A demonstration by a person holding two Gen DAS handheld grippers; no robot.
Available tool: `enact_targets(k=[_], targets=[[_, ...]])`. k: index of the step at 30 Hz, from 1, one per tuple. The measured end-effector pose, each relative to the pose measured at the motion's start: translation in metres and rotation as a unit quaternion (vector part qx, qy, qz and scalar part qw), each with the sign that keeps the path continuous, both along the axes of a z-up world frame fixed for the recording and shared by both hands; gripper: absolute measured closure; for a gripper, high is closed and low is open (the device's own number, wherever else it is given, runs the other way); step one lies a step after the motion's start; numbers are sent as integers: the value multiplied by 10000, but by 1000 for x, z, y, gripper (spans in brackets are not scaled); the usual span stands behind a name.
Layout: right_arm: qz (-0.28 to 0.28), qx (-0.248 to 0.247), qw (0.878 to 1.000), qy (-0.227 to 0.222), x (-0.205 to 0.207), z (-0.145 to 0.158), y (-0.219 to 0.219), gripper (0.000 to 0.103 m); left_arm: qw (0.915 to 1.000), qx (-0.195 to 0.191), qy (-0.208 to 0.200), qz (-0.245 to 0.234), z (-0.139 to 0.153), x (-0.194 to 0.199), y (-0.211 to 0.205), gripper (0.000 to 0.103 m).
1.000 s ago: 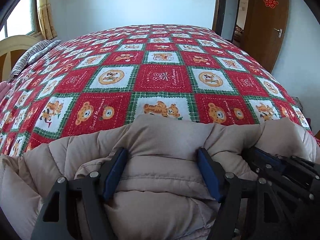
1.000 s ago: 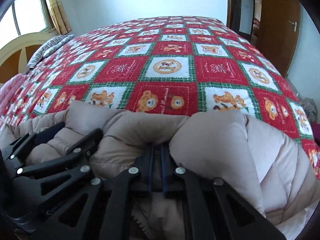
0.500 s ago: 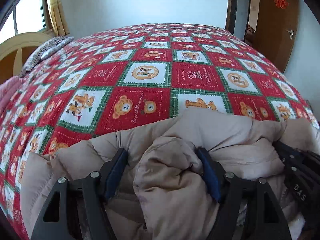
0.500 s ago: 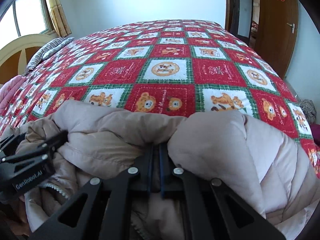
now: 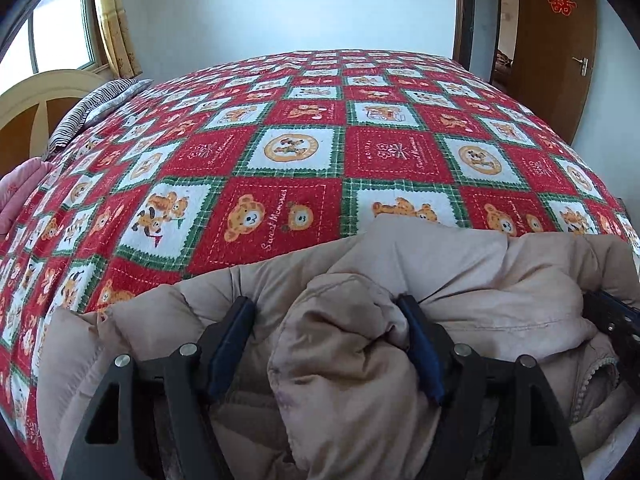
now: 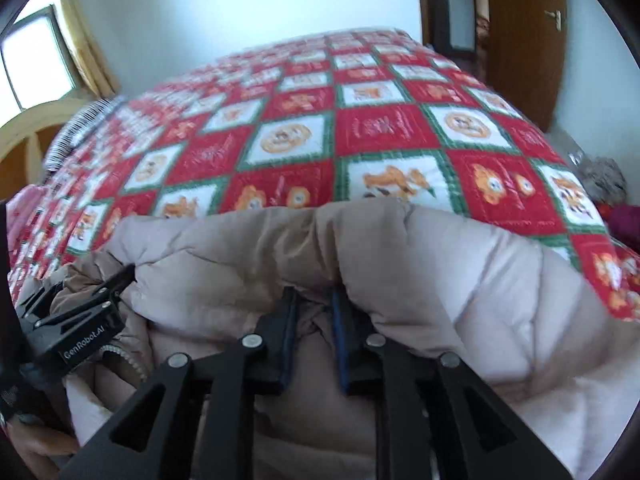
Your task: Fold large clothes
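Observation:
A beige puffer coat (image 5: 460,280) lies bunched at the near edge of the bed; it also fills the lower right wrist view (image 6: 440,264). My left gripper (image 5: 326,312) has its fingers wide apart with a thick fold of the coat bulging between them. My right gripper (image 6: 314,304) has its fingers a small gap apart, with a fold of coat fabric between them. The left gripper also shows at the left of the right wrist view (image 6: 80,316). The right gripper's tip shows at the right edge of the left wrist view (image 5: 616,320).
The bed carries a red, green and white bear-patterned quilt (image 5: 320,152). A striped pillow (image 5: 92,112) and a wooden headboard (image 5: 36,100) are at the far left. A pink cloth (image 5: 16,188) lies at the left edge. A brown door (image 5: 560,40) stands at the right.
My right gripper's fingers have parted slightly from fully pressed together, and its view has tilted and blurred. The coat has bunched up more between my left gripper's fingers.

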State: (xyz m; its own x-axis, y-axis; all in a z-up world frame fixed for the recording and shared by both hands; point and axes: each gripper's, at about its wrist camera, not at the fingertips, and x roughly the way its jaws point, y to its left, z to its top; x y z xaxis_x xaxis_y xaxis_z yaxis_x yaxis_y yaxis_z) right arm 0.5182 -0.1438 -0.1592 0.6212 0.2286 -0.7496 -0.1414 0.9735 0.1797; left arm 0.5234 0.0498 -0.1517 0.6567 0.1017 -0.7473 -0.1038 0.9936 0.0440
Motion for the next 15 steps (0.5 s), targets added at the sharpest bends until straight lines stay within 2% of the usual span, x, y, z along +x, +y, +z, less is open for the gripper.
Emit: enact_targets(k=[5, 8, 10, 11, 12, 14, 15], targets=[[-25, -410, 9991, -116, 1, 2, 12, 84, 10000, -1, -4, -3, 0, 0, 0, 28], [-37, -231, 9997, -86, -6, 11, 3, 83, 9999, -103, 38, -23, 3, -2, 4, 28], [-160, 117, 9995, -248, -26, 31, -10, 83, 9989, -410, 153, -171, 11, -11, 12, 28], [-209, 374, 9982, -418, -41, 45, -19, 80, 9979, -563, 179, -271, 16, -18, 17, 28], [-187, 558, 9967, -551, -58, 61, -29, 69, 9966, -717, 157, -375, 24, -29, 21, 28], [-139, 580, 9951, -792, -98, 90, -45, 56, 9940, -889, -49, -628, 42, -59, 29, 28], [-74, 568, 9943, -894, -115, 101, -50, 56, 9930, -873, -187, -770, 52, -80, 34, 28]])
